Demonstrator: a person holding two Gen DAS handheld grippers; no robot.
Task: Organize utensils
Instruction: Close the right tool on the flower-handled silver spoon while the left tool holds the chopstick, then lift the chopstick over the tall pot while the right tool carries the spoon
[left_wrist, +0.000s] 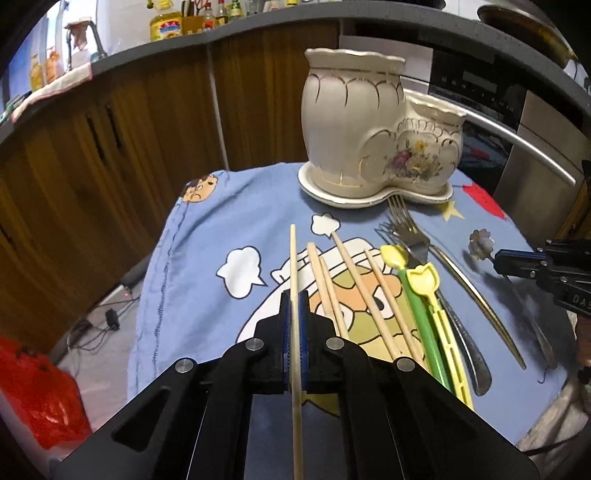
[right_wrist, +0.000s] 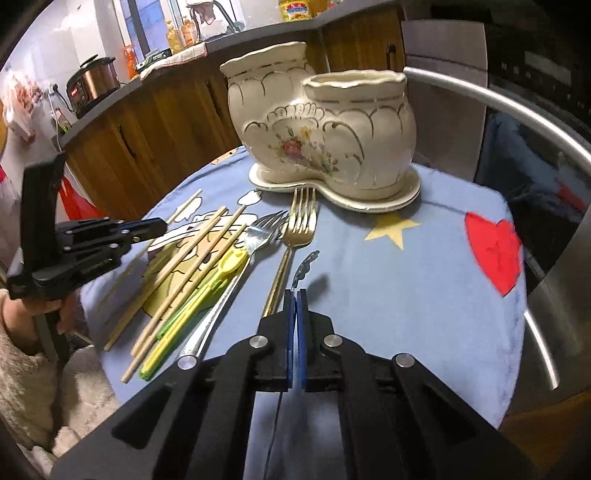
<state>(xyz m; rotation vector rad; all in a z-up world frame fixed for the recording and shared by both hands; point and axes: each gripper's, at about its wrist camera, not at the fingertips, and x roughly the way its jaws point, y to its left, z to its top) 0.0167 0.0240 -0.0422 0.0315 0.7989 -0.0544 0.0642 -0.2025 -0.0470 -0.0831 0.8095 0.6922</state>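
My left gripper (left_wrist: 294, 295) is shut on a wooden chopstick (left_wrist: 293, 258), held above the cloth; it also shows at the left of the right wrist view (right_wrist: 160, 224). My right gripper (right_wrist: 296, 293) is shut on a thin flower-headed spoon (right_wrist: 304, 266); it shows at the right edge of the left wrist view (left_wrist: 496, 258), with the spoon head (left_wrist: 480, 240) beside it. A cream two-pot ceramic holder (left_wrist: 369, 129) (right_wrist: 321, 122) stands at the far side. Several chopsticks (left_wrist: 354, 284) (right_wrist: 192, 266), yellow and green plastic utensils (left_wrist: 428, 306) (right_wrist: 192, 299) and metal forks (left_wrist: 406, 225) (right_wrist: 301, 221) lie on the cloth.
A blue cartoon cloth (left_wrist: 207, 240) (right_wrist: 406, 288) covers the small round table. Wooden cabinets (left_wrist: 110, 140) and an oven with a steel handle (left_wrist: 517, 140) stand behind. A red bag (left_wrist: 33, 391) lies on the floor at left.
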